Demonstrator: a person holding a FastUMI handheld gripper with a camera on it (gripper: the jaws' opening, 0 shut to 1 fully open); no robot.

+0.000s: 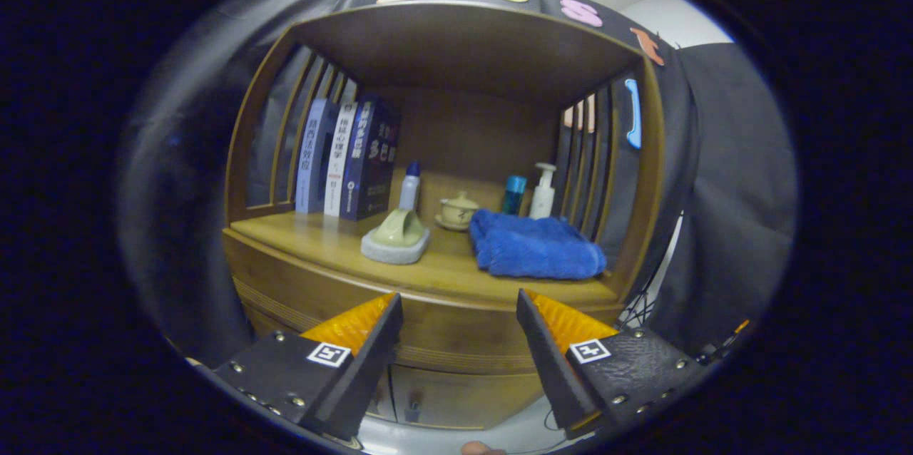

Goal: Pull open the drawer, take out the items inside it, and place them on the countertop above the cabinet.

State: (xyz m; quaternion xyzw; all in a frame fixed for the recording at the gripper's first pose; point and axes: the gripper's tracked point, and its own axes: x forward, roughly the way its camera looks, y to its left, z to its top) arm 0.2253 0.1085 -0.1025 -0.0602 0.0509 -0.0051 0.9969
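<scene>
Worktop contents: three books (pixel 347 155), three bottles (pixel 409 185), one lidded cup (pixel 457 210), one blue towel (pixel 531 245), one green mug (pixel 399 228).

The camera riding the tongs (pixel 460 312) looks forward and level from just in front of the slatted brown wooden cabinet (pixel 456 369), near its bench (pixel 321 244), drawer front below.

books (pixel 348 159) left on countertop (pixel 321 237), towel (pixel 531 248) right, cup (pixel 456 211) behind

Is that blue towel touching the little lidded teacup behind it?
Cannot tell. In the gripper view the blue towel overlaps the teacup's saucer edge, hiding any gap. The open gripper hangs before the cabinet.
</scene>
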